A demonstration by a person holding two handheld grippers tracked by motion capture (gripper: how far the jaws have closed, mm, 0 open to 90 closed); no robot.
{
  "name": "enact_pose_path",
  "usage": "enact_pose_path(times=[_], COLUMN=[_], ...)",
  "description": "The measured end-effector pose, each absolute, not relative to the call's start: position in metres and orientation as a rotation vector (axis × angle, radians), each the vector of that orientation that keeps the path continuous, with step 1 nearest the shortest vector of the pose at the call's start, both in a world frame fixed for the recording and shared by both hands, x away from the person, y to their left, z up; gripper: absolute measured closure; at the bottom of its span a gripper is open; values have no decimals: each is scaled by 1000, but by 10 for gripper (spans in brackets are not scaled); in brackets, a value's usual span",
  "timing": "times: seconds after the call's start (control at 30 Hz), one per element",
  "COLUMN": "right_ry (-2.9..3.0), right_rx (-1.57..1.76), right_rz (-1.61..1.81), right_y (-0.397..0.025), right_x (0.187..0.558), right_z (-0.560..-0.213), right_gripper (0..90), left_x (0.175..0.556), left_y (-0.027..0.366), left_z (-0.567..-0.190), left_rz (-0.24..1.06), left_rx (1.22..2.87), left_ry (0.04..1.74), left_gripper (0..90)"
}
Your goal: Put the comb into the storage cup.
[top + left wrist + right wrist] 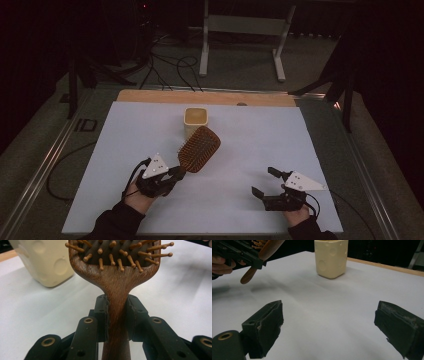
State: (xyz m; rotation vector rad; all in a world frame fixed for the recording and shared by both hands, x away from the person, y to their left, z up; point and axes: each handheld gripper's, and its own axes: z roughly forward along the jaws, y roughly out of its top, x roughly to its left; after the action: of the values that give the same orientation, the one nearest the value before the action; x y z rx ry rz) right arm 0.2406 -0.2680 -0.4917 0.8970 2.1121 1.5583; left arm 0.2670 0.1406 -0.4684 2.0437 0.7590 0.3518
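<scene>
A brown wooden hairbrush (pixel 200 148) with pin bristles is held up off the white sheet, its head reaching toward a cream cup (pixel 196 121) at the back middle. My left gripper (pixel 176 173) is shut on the hairbrush's handle (pixel 117 315), with a black jaw pressed to each side. In the left gripper view the cream cup (pixel 42 261) stands just left of the brush head. My right gripper (pixel 264 182) stands open low over the sheet at the front right, nothing between its jaws. From the right gripper view the cup (pixel 331 257) stands ahead, and the hairbrush (pixel 263 253) is at upper left.
The white sheet (pixel 260 140) covers a wooden table (pixel 150 96) whose far edge shows bare wood. Metal rails run along both sides. Behind the table, cables lie on the floor beside a white stand (pixel 242 30).
</scene>
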Motion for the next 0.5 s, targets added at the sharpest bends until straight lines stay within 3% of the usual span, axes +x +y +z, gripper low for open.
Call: enact_pose_path(times=[0.5], right_ry=[2075], right_rx=[932], right_rz=[1519], right_y=[-268], right_x=[238], right_z=[-480], right_gripper=[78], left_x=[268], left_y=[142], left_z=[-476], left_rz=[361], left_rx=[2047], left_ry=[773], left_gripper=[738])
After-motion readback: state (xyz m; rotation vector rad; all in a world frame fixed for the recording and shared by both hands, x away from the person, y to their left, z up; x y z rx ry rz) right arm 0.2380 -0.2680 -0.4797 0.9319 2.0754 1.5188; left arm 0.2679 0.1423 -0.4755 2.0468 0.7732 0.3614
